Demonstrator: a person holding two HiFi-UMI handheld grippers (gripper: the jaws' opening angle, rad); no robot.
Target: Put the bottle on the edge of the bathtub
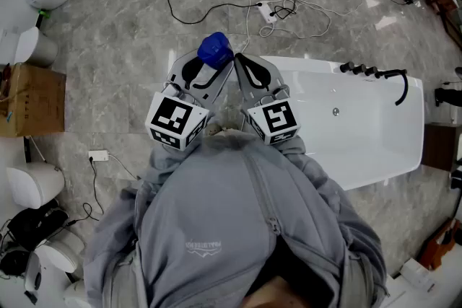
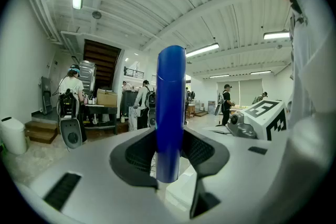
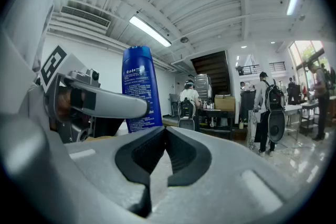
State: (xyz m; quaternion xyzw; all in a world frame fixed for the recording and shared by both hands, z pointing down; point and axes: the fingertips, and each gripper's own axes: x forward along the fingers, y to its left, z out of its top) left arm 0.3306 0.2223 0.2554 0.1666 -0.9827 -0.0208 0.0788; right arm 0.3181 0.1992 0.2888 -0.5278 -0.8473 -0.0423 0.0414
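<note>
two grippers are held side by side at the end of the white bathtub [image 1: 310, 63]; the left gripper [image 2: 169, 139] clamps the blue bottle [image 2: 171, 107] in the air, off the tub, while the right gripper [image 3: 164, 136] is closed, jaws touching, holding nothing

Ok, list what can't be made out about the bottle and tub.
Bottle body: head view, only the top shows; the left claw covers the rest.
Label print: right gripper view, too small, partly behind the left claw.
Tub near rim: head view, partly behind the person's sleeves.
</note>
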